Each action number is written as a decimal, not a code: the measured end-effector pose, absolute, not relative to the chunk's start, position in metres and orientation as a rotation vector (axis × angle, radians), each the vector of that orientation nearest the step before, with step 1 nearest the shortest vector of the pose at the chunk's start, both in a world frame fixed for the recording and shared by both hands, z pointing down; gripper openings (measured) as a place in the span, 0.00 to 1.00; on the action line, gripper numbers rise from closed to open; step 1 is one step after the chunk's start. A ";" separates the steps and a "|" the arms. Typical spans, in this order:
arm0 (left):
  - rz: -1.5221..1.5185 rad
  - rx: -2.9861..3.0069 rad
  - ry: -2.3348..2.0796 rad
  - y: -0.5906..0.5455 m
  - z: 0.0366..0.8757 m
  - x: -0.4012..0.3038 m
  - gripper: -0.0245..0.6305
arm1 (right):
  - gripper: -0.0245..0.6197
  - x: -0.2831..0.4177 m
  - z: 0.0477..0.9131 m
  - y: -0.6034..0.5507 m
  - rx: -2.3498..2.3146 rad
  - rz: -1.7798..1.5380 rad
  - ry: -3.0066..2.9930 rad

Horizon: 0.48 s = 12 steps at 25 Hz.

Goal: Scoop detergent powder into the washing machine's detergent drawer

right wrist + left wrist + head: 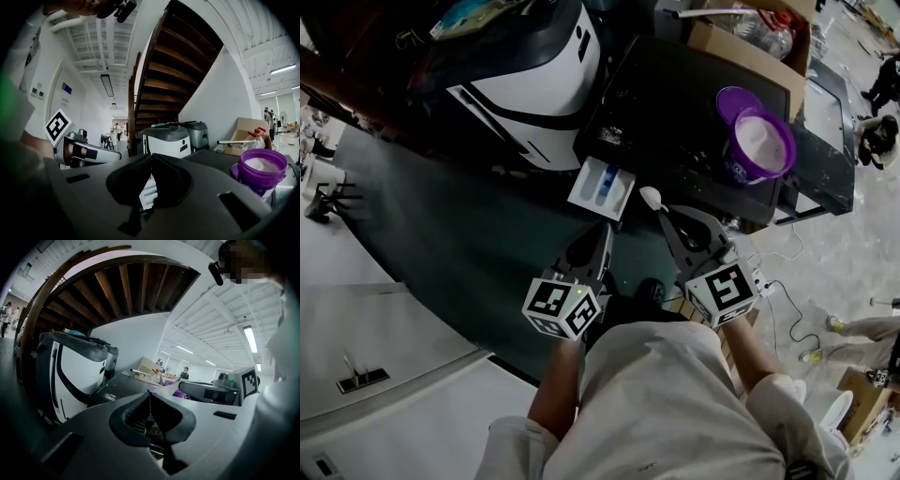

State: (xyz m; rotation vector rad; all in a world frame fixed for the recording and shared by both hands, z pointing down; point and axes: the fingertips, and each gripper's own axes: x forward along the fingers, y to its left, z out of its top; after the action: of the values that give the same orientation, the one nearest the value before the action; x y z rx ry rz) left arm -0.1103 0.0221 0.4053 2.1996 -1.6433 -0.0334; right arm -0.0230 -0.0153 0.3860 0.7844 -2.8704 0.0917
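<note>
The white detergent drawer [600,186] with blue compartments stands pulled out from the black washing machine [675,103]. On the machine's top sits a purple tub of white powder [761,142] [260,169], its lid leaning behind it. My right gripper [660,212] [151,159] is shut on a small white scoop [650,197], whose bowl hovers just right of the drawer. In the right gripper view the jaws hide the scoop. My left gripper [605,229] [150,397] hangs just below the drawer, jaws shut with nothing in them.
A white and black machine [534,75] stands to the left of the washer. Behind it is a cardboard box [741,42] with bottles. White power cables [783,291] trail on the floor at the right. People stand in the far background.
</note>
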 end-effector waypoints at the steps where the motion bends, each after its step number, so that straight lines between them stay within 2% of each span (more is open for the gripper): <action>1: -0.033 2.200 -1.643 0.023 0.405 -0.108 0.07 | 0.05 -0.022 0.385 -0.015 0.783 0.088 -2.873; 12: -0.018 2.217 -1.635 0.027 0.405 -0.093 0.07 | 0.05 -0.009 0.383 -0.010 0.802 0.094 -2.886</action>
State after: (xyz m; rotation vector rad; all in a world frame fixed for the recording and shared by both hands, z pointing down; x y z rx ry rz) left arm -0.0934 0.0274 0.4050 2.2165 -1.6348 -0.0178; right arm -0.0086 -0.0101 0.3827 0.8025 -2.8855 0.0945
